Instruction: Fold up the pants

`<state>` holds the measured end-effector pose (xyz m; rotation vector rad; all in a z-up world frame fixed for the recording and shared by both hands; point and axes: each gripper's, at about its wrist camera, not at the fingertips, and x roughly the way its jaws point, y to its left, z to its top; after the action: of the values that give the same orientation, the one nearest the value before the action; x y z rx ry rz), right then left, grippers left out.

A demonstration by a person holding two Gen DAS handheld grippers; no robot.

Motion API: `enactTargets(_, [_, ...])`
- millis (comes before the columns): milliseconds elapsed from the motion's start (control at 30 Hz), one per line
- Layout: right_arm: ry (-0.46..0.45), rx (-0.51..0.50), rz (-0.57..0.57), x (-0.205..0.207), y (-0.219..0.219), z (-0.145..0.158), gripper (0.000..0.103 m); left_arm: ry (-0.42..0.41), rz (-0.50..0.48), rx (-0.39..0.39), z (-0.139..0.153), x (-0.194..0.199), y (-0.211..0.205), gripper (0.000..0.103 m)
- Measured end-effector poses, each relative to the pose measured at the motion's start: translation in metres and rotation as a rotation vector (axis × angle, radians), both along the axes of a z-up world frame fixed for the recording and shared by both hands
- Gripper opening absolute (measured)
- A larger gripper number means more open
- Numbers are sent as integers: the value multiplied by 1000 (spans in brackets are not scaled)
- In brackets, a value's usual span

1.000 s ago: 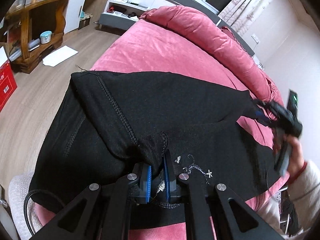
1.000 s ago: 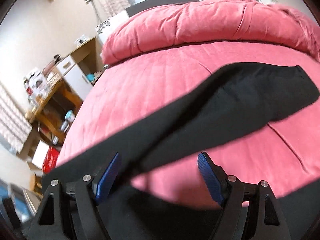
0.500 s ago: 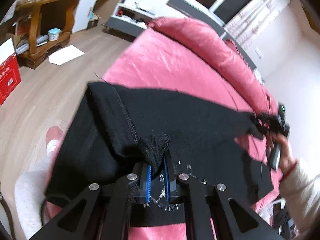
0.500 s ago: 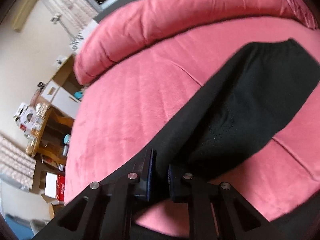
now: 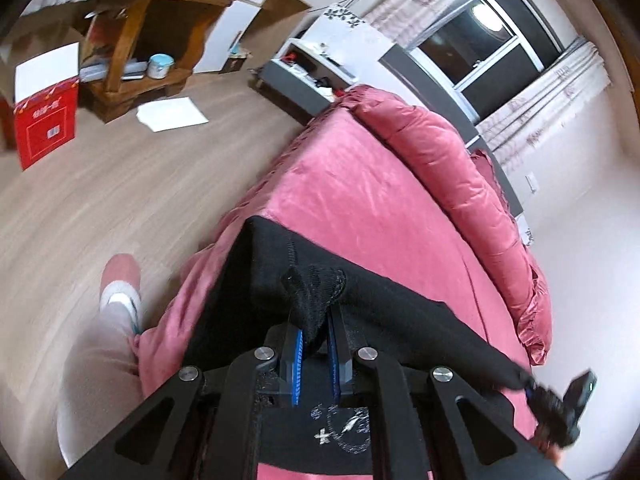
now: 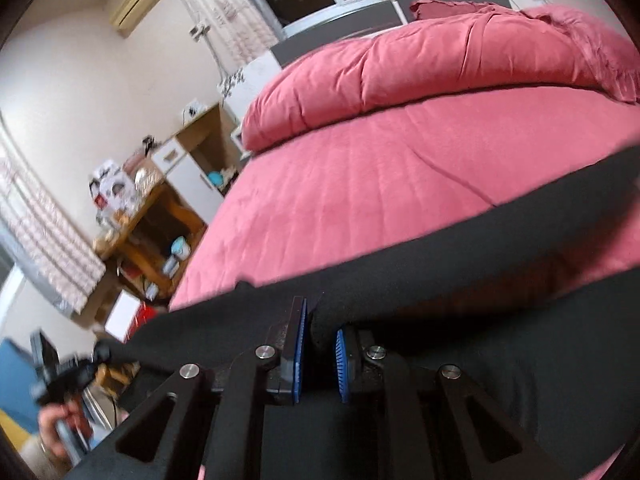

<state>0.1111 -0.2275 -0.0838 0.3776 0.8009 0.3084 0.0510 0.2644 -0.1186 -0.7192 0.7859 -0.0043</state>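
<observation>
The black pants (image 5: 400, 320) hang stretched between my two grippers above the near edge of the pink bed (image 5: 360, 200). My left gripper (image 5: 316, 344) is shut on a bunched fold of the black fabric. My right gripper (image 6: 320, 348) is shut on another edge of the pants (image 6: 440, 272), which stretch away to the right. In the left wrist view the right gripper (image 5: 560, 412) shows at the far lower right, holding the cloth taut. In the right wrist view the left gripper (image 6: 68, 372) shows at the lower left.
A pink rolled duvet (image 5: 460, 168) lies along the bed's far side. A wooden shelf unit (image 5: 140, 40), a red box (image 5: 44, 124) and a white paper (image 5: 172, 114) are on the wooden floor to the left. The person's leg and slipper (image 5: 116, 300) stand by the bed.
The right gripper closed on the pants' edge. Both grippers lifted and pulled the pants back towards the bed's near edge, so less cloth lies on the bed.
</observation>
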Motion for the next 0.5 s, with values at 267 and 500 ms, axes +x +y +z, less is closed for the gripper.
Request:
enactTargets(267, [170, -35, 20, -44, 8, -77, 13, 90, -17, -3, -36, -14, 1, 11])
enactTargets(500, [209, 4, 10, -36, 4, -102, 13, 56, -19, -112, -34, -23, 3, 30])
